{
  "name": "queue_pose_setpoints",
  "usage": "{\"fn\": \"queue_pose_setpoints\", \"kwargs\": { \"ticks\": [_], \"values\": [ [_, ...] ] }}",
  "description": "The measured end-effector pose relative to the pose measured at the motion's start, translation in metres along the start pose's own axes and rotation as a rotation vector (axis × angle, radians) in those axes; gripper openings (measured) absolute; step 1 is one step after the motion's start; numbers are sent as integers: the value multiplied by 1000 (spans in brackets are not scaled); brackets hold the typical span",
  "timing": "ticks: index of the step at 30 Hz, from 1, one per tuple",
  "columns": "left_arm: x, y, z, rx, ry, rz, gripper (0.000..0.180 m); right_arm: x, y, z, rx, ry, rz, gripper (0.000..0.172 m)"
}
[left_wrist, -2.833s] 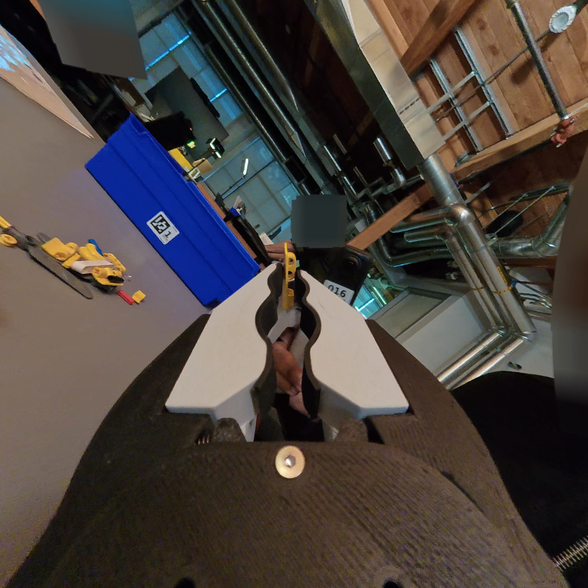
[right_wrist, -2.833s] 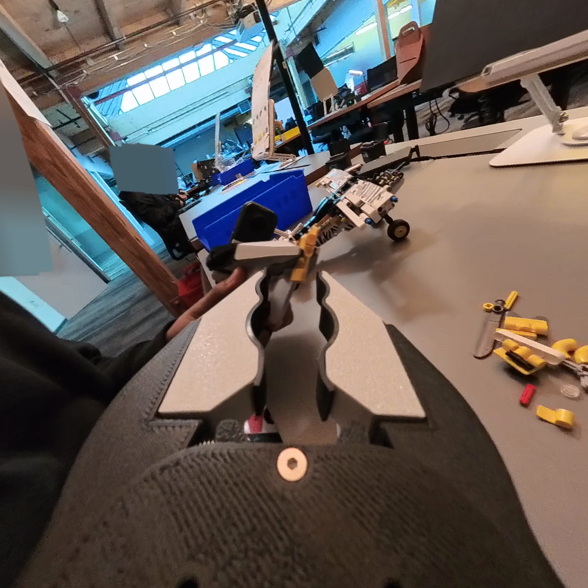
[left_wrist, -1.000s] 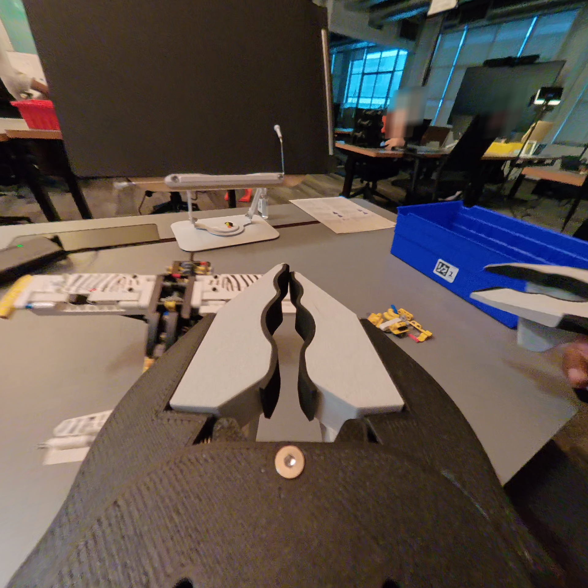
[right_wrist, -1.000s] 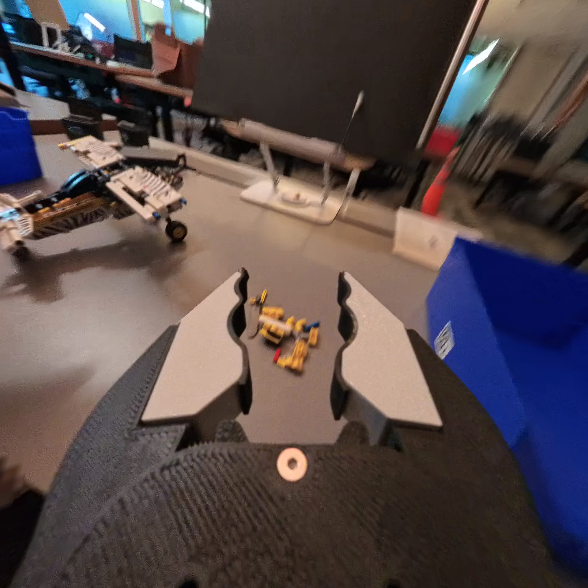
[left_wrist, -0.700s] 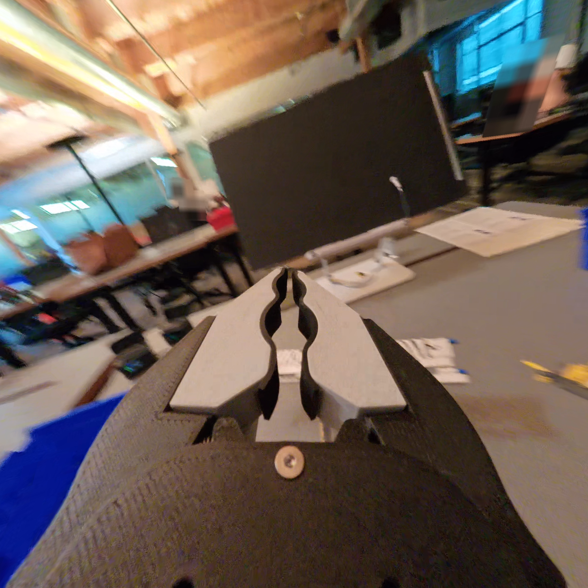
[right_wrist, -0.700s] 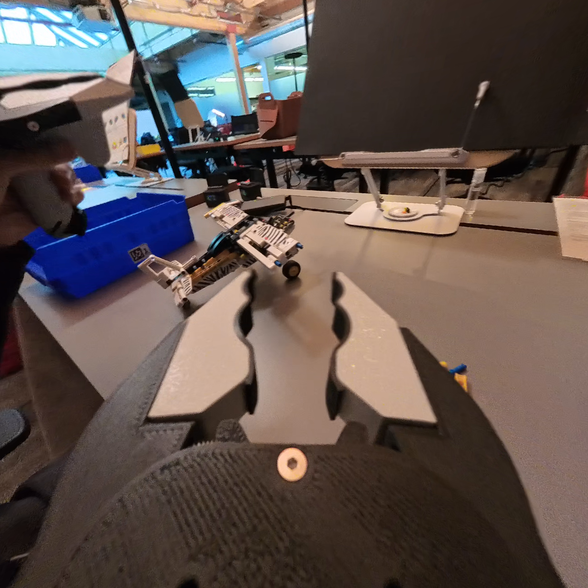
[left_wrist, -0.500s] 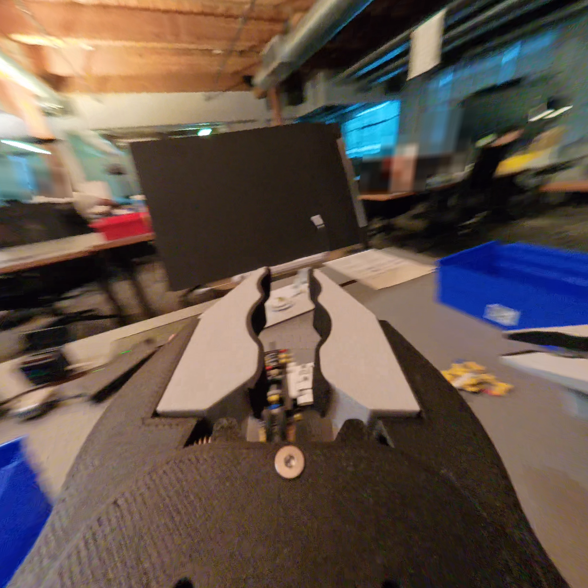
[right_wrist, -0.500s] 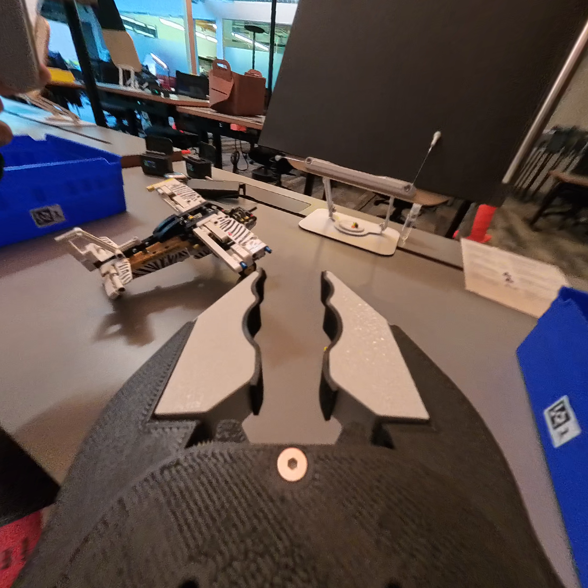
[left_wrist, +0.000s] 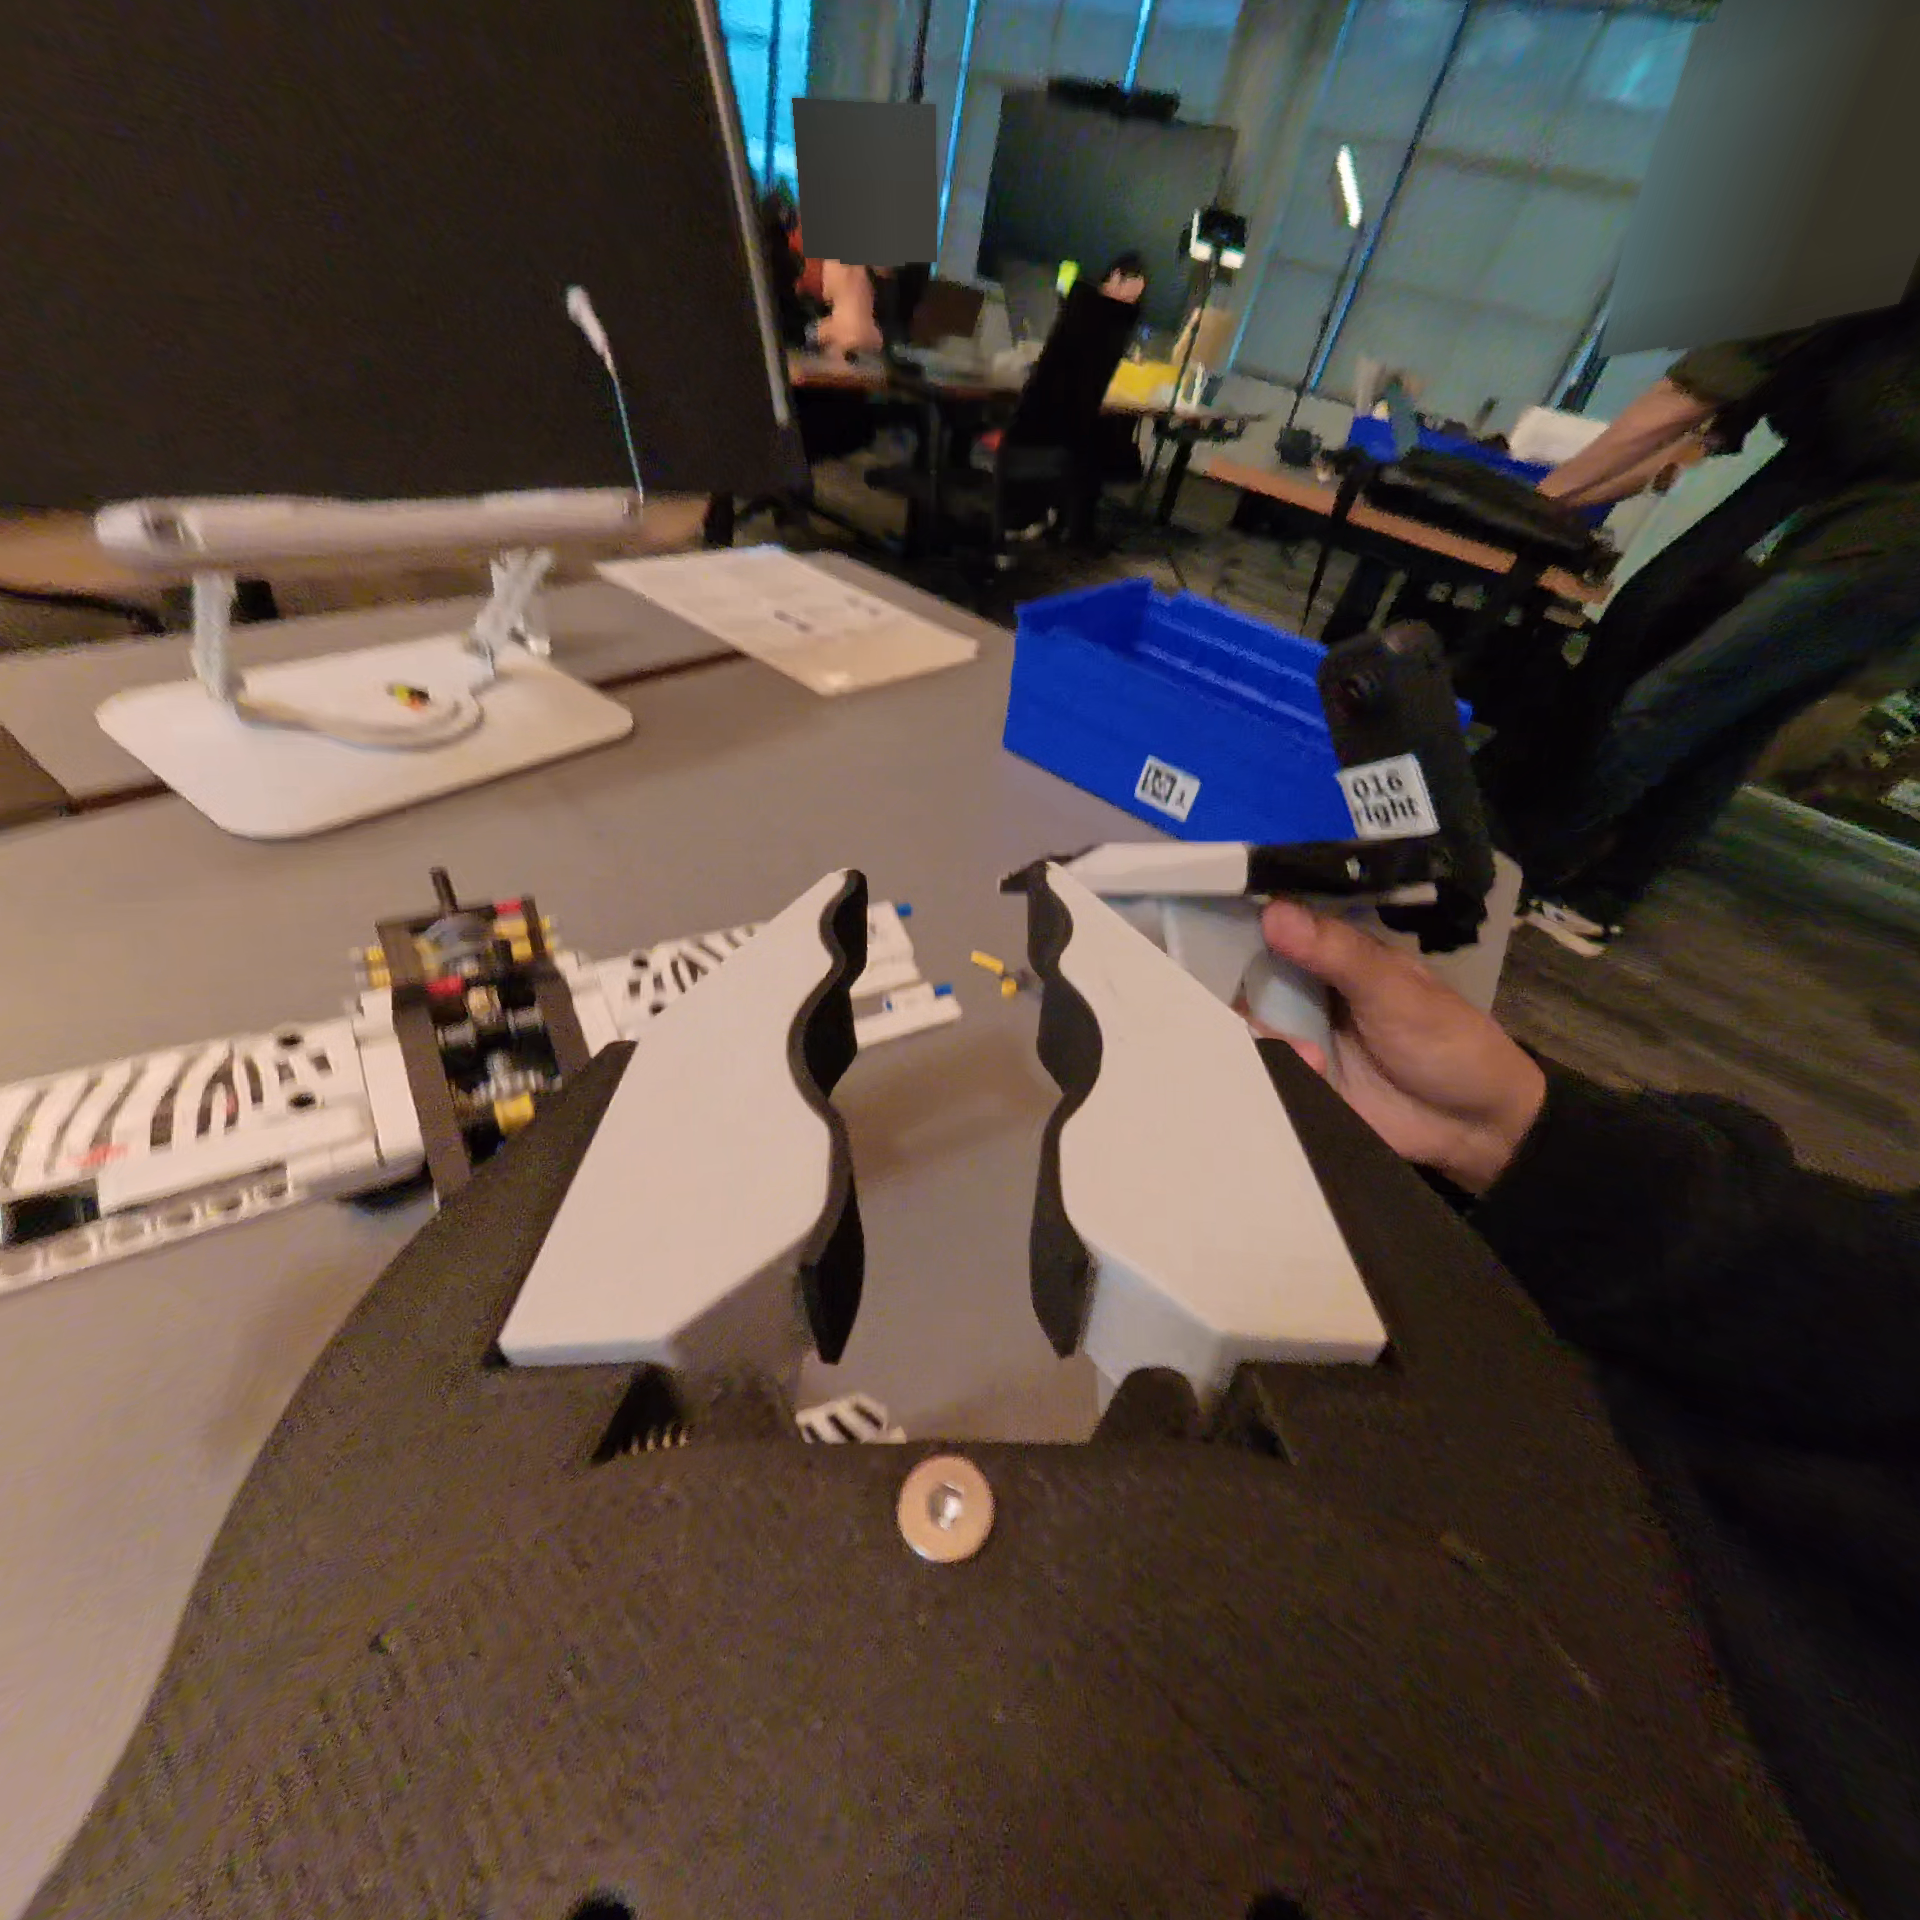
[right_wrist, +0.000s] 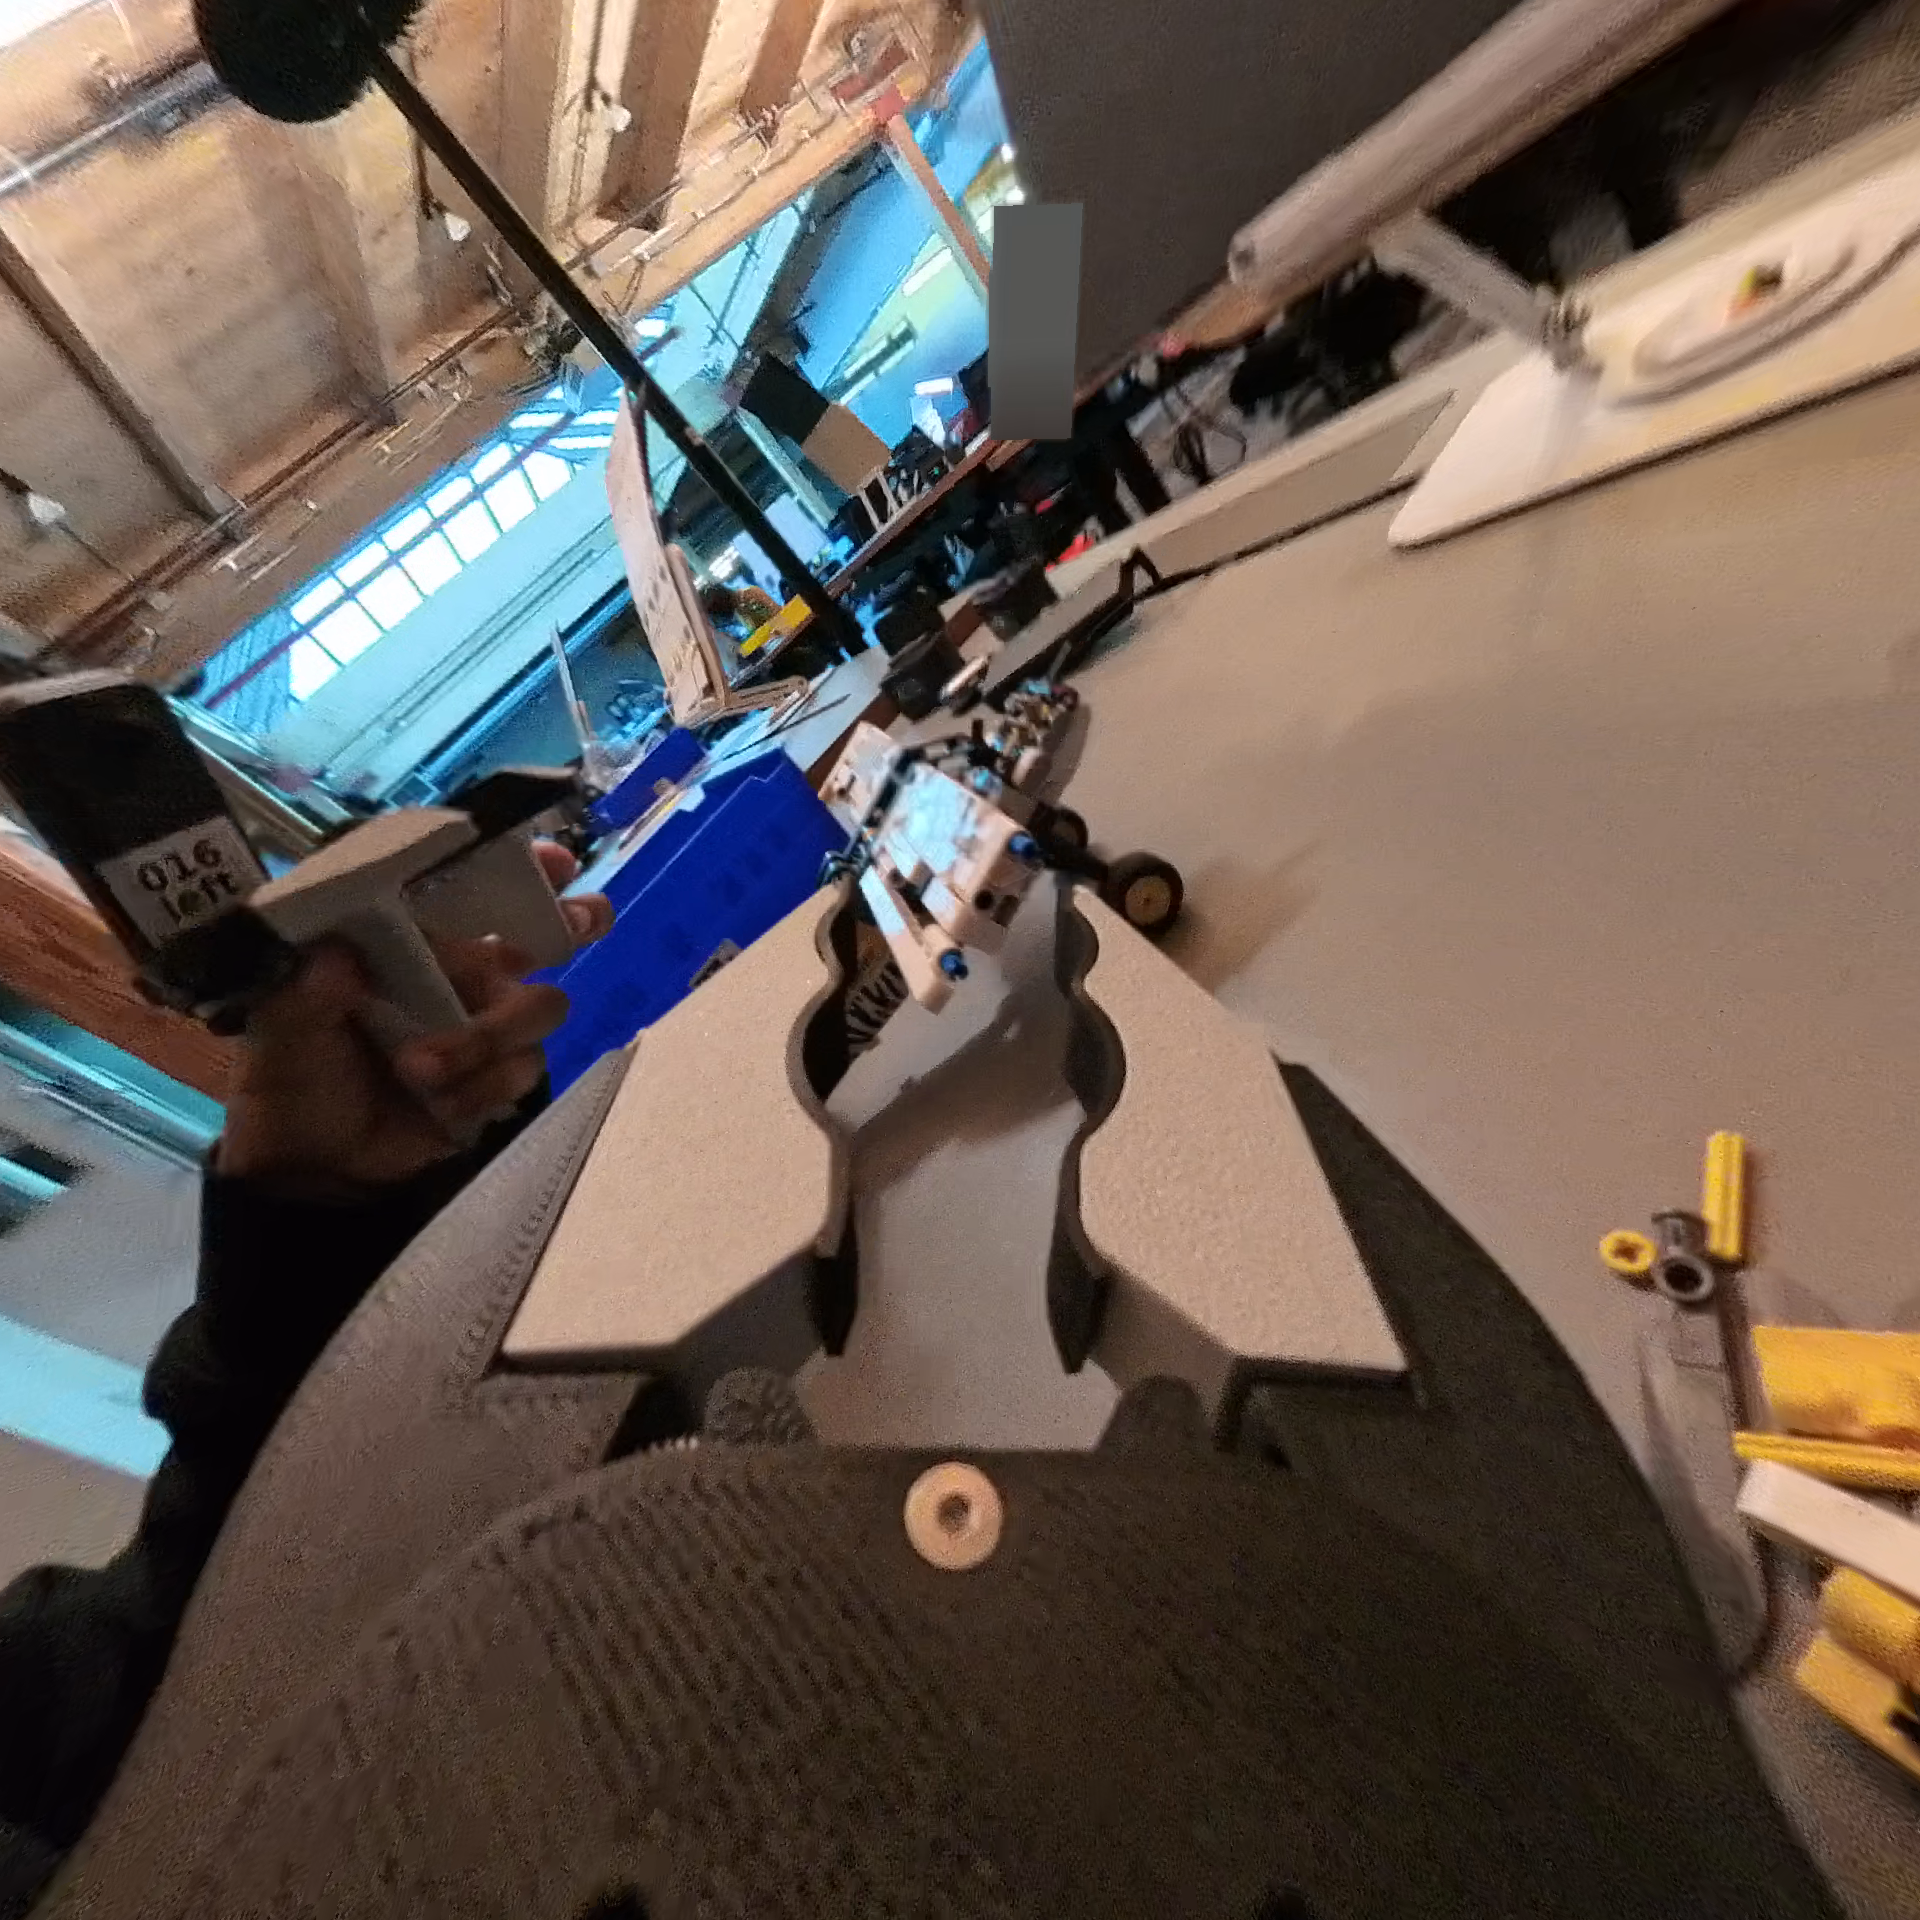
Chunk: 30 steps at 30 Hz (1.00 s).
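Left wrist view, left to right. A white brick-built model aircraft with black zebra striping (left_wrist: 312, 1081) lies on the matte grey tabletop (left_wrist: 779, 790), its dark studded midsection just left of your left gripper (left_wrist: 940, 904). The gripper's pale, flat fingers (left_wrist: 727, 1091) carry black wavy pads and stand spread, with only bare tabletop between them. Half a second ago they were narrower and the view was blurred. Beyond the right fingertip lie small yellow pins (left_wrist: 992, 966); farther right a glossy blue plastic bin (left_wrist: 1174, 707) stands behind your right hand (left_wrist: 1392, 1039), which grips the other tool's handle.

Right wrist view, left to right. Your left hand (right_wrist: 395, 1049) holds its grey handle near a second blue bin (right_wrist: 686, 904). Your right gripper (right_wrist: 951, 914) is tilted, its grainy grey fingers (right_wrist: 1174, 1143) parted with nothing pinched; the model's white wing with blue pegs (right_wrist: 956, 852) shows through the gap, farther off on the table, where half a second ago it sat well left. A small black wheel with a yellow hub (right_wrist: 1148, 888) rests beside it. Loose yellow bricks (right_wrist: 1839, 1392) lie at far right.
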<state>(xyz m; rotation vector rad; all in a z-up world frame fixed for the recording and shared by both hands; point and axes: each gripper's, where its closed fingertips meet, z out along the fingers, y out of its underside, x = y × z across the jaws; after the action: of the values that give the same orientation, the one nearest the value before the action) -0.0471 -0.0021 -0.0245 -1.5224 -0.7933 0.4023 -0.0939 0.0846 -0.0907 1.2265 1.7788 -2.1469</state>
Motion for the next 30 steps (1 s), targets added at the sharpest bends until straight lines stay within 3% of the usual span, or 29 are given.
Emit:
{"fn": "queue_pose_setpoints", "kwargs": {
  "ticks": [4,6,10,12,19,21,23,26,30],
  "values": [
    [-2,12,-3,-65,-25,14,29,19,15,11,-74,-24,151,38],
    [-5,9,6,-118,-51,75,40,20,19,18,-97,-70,207,39],
    [-15,15,35,-419,-40,365,45,18,21,32,-130,-158,282,40],
    [-22,23,49,-571,37,433,46,15,20,37,-139,-201,295,40],
    [-26,40,75,-1074,499,102,46,8,19,46,-168,-251,269,30],
    [-29,47,67,-1232,605,107,18,5,22,48,-182,-257,254,29],
    [-36,58,62,-1366,649,163,10,2,24,49,-182,-259,235,29],
    [-39,70,65,-1451,698,212,5,2,26,47,-178,-231,182,30],
    [-34,66,75,-1414,799,212,5,4,24,42,-147,-198,150,26]
  ]
}}
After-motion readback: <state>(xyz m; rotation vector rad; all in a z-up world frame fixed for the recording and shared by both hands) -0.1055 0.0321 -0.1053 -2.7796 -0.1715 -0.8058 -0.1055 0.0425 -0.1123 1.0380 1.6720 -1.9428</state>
